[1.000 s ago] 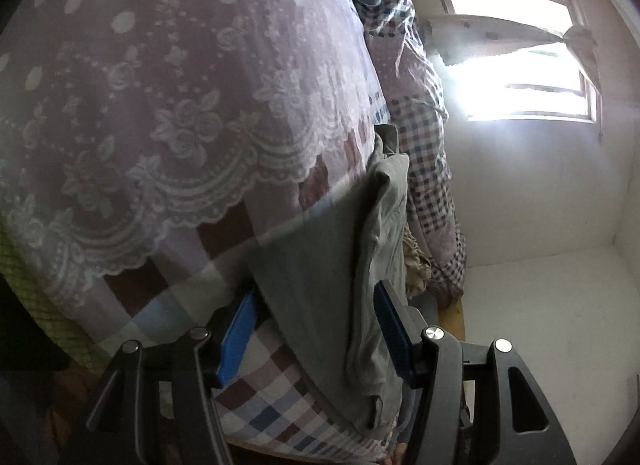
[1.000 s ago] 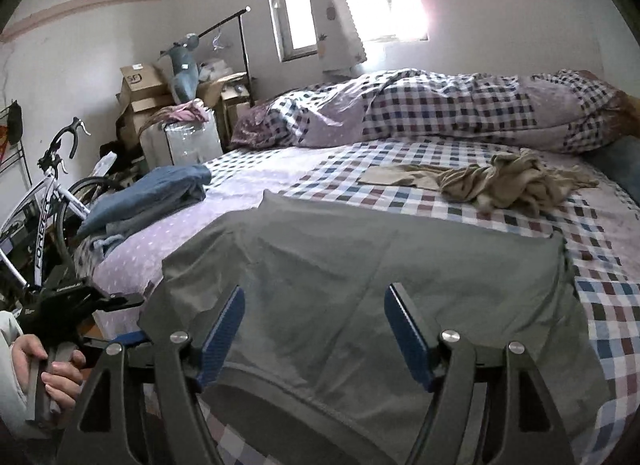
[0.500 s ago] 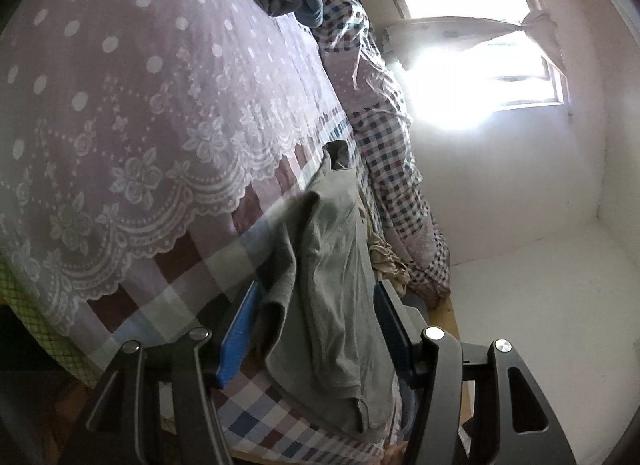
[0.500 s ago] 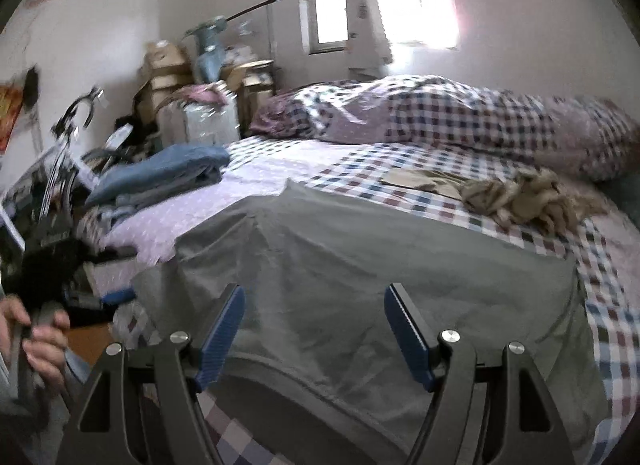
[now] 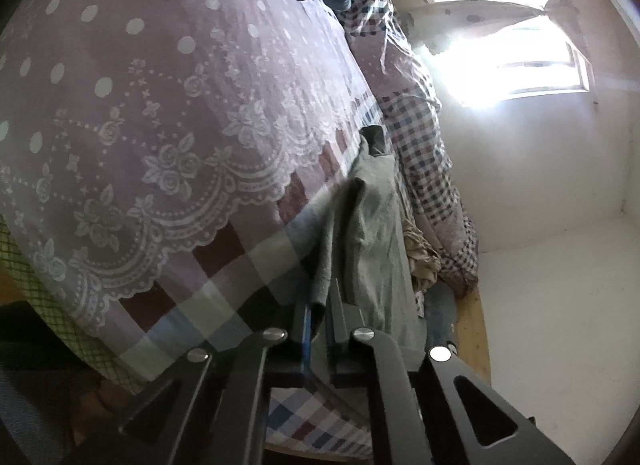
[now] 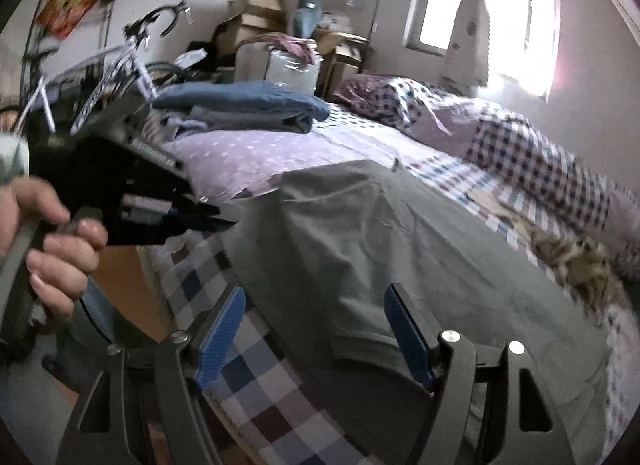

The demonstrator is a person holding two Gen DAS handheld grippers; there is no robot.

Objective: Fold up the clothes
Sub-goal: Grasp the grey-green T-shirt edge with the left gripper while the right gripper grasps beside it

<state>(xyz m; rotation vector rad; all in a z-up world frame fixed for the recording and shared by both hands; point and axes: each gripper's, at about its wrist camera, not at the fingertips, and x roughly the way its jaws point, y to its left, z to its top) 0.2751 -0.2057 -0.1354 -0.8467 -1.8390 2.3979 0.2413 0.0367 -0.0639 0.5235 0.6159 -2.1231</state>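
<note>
A grey-green T-shirt (image 6: 392,249) lies spread on the checked bed sheet (image 6: 256,385). My left gripper (image 5: 318,315) is shut on the shirt's edge (image 5: 372,233) at the bed's side. It also shows in the right wrist view (image 6: 224,217), held by a hand and pinching the shirt's left edge. My right gripper (image 6: 316,335) is open, its blue pads on either side of the shirt's near hem, not closed on it.
A stack of folded blue clothes (image 6: 244,105) sits on the purple dotted cover (image 6: 248,153). A crumpled beige garment (image 6: 572,253) lies to the right. A checked duvet (image 6: 540,153) lies along the far side. A bicycle (image 6: 120,65) and boxes (image 6: 256,13) stand behind.
My left gripper has closed on the shirt's edge; it was open half a second ago. The right wrist view has swung left, toward the bed's corner.
</note>
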